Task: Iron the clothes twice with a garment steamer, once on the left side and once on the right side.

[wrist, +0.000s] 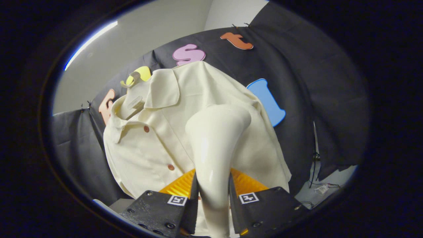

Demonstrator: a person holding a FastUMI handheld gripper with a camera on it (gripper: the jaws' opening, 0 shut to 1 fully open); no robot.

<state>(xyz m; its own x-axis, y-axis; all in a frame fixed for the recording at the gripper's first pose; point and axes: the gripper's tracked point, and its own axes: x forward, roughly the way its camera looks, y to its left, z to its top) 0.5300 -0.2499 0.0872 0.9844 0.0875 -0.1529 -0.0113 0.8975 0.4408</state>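
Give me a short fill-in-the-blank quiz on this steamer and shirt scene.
1. The hand-held gripper is shut on the ____.
2. The garment steamer has its head in front of a cream ____.
3. The shirt has its front closed with brown ____.

Missing words: garment steamer; shirt; buttons.

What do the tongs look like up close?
The tongs have two chunky, wedge-shaped fingers with a rough, grainy surface and small round screws. Each finger wears a little square sticker with a blocky black-and-white pattern. Behind them sit ribbed, shiny plates.
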